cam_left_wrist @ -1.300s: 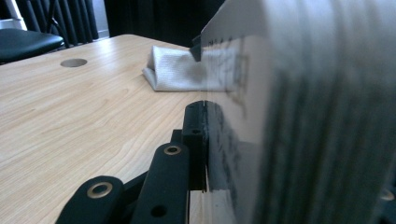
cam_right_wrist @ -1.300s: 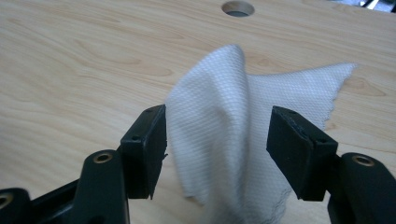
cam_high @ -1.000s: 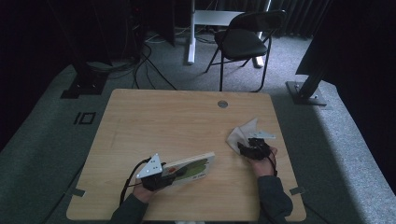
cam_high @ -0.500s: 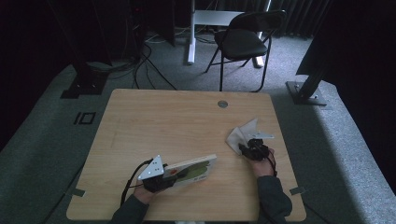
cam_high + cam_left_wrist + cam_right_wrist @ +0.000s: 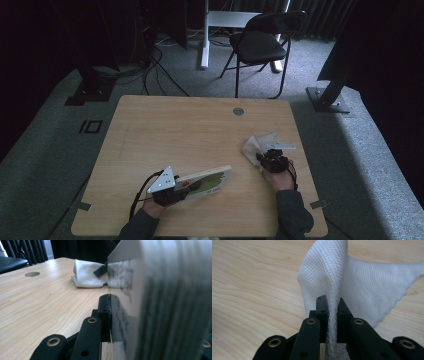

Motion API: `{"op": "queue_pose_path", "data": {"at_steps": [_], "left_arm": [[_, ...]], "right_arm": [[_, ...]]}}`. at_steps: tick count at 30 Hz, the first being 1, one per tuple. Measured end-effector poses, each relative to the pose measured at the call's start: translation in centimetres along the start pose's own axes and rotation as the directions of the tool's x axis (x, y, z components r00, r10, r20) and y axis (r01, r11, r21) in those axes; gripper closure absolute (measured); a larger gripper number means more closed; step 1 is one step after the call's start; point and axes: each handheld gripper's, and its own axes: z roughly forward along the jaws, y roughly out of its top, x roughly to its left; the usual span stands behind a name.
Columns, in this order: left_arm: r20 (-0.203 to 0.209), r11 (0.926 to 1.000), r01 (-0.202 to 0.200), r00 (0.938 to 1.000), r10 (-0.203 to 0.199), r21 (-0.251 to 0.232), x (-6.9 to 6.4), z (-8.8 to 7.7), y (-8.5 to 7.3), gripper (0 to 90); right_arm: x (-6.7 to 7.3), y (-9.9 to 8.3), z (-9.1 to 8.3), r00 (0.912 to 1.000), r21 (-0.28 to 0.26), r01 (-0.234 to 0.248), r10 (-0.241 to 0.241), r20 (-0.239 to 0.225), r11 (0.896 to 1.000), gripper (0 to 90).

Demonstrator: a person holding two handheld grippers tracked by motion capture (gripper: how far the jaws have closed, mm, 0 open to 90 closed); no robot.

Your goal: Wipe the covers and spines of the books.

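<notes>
Jaws of the right gripper point(image 5: 331, 307) have just been closing and now pinch a raised fold of the white cloth point(image 5: 362, 277) between their pads; the rest of the cloth spreads on the table point(image 5: 249, 290) beyond. In the left gripper view, the left gripper point(image 5: 110, 315) is clamped on the near edge of a flat book point(image 5: 160, 302) (cover detail blurred), which stands on edge close to the lens, with the cloth point(image 5: 87, 275) farther off. From the high view, the left gripper point(image 5: 172, 190) holds the book point(image 5: 205, 181) at the near edge of the table point(image 5: 190, 125), well apart from the right gripper point(image 5: 270, 161) and the cloth point(image 5: 255, 146); a chair point(image 5: 260, 42) stands beyond.

Risk, as a judgement: the thin fold could slip free on lifting, since little fabric is caught; the book could sag about its single edge grip.

Count: two grippers, one cloth, one book, one table, one chair.
</notes>
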Motion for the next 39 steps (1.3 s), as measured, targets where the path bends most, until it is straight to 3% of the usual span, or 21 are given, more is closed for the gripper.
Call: {"op": "queue_pose_path", "data": {"at_steps": [4, 21, 39], "left_arm": [[-0.006, 1.0000, -0.003, 1.0000, 0.003, -0.001, 0.1, -0.1, 0.0, 77.7], [-0.011, 0.9998, -0.015, 0.9998, 0.015, 0.009, -0.1, -0.1, 0.0, 77.7], [-0.017, 0.9997, -0.019, 0.9997, 0.019, 0.018, 0.0, -0.1, 0.0, 77.7]], "right_arm": [[0.7, 0.3, -0.6, 0.9994, -0.018, 0.031, -0.031, -0.016, 0.999, 84.7], [2.9, 1.3, -3.6, 0.9913, -0.109, 0.062, -0.074, -0.109, 0.992, 84.8], [5.4, 1.9, -5.3, 0.9768, -0.136, 0.140, -0.159, -0.144, 0.981, 84.9]]}}
